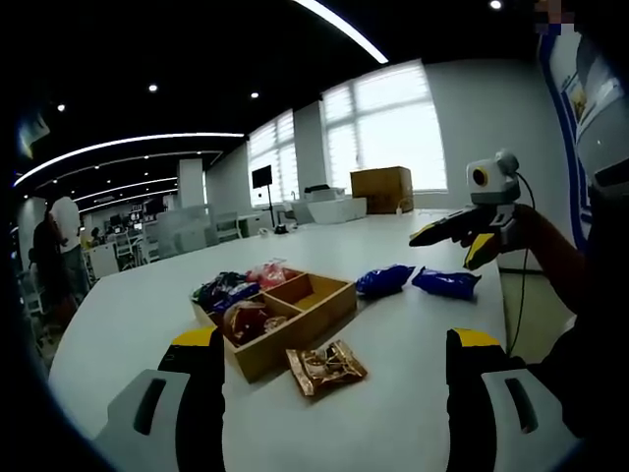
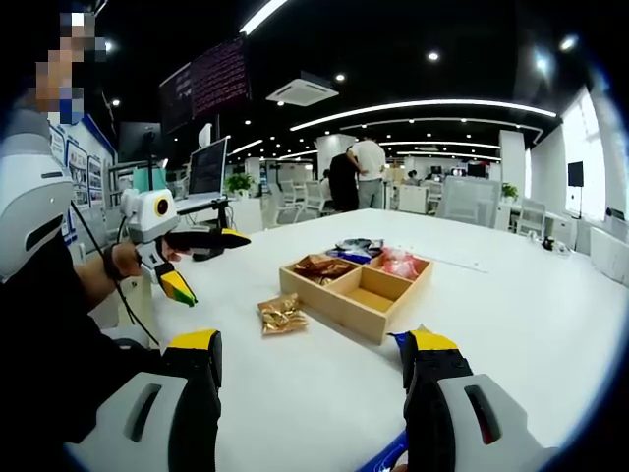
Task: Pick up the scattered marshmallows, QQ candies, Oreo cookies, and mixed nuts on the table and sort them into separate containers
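- In the left gripper view, the left gripper (image 1: 332,393) has its jaws spread wide with nothing between them, held above the white table (image 1: 413,393).
- The brown nut packet (image 1: 326,368) lies flat on the table just ahead of those jaws, at about 5 o'clock from the wooden tray (image 1: 339,305) and just beside its near corner.
- Two blue cookie packets (image 1: 385,280) (image 1: 445,283) lie at roughly 2 o'clock from the tray, near the right gripper (image 1: 472,239), which hangs over them, parted and empty.
- In the right gripper view, the right gripper (image 2: 310,393) likewise stands open and empty; a blue wrapper edge (image 2: 388,457) shows at 6 o'clock between its jaws.
- The tray already holds dark, red and brown packets in three compartments; the near one looks empty.
- The nut packet is judged light, crinkly and slippery, with loose contents that shift; a pinch across a sealed end or its middle bulge should hold best.
- The cookie packets are likely brittle inside, so a gentle squeeze along the long edges is wise.
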`<state>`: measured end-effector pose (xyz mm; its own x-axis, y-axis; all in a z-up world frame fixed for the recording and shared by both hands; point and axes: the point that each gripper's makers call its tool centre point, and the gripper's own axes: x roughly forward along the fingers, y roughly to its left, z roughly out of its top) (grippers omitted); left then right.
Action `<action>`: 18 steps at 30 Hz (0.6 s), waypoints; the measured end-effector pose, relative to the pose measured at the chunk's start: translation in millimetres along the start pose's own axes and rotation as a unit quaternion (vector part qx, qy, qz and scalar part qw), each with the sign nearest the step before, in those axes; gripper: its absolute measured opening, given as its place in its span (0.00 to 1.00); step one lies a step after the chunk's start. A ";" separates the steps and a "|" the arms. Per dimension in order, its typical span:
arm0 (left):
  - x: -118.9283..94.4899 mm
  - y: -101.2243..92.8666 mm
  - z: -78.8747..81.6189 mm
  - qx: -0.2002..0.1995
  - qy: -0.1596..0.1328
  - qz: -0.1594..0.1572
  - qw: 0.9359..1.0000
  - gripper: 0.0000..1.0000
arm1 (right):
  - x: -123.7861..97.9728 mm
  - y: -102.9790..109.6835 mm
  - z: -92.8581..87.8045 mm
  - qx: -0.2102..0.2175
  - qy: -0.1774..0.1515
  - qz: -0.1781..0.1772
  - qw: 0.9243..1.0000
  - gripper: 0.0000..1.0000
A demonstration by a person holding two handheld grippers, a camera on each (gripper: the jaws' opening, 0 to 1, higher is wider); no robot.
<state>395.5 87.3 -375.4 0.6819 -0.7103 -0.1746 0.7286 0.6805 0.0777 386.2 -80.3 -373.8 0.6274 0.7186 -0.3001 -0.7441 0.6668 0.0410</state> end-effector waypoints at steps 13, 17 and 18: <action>3.2 1.9 -12.5 -0.011 0.003 0.000 1.000 0.95 | 1.3 1.9 -0.2 -0.001 0.003 -0.002 1.000 0.71; 6.1 -1.7 -14.8 -0.017 0.004 -0.007 1.000 0.92 | 0.4 2.1 -0.8 -0.001 0.004 -0.004 1.000 0.71; 6.4 -1.9 -15.2 -0.017 0.004 -0.007 1.000 0.92 | 0.2 2.2 -0.8 -0.001 0.004 -0.004 1.000 0.71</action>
<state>397.5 84.2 -391.6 0.6715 -0.7180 -0.1833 0.7350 0.6767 0.0417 384.5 -78.8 -374.5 0.6310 0.7124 -0.3071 -0.7401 0.6715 0.0369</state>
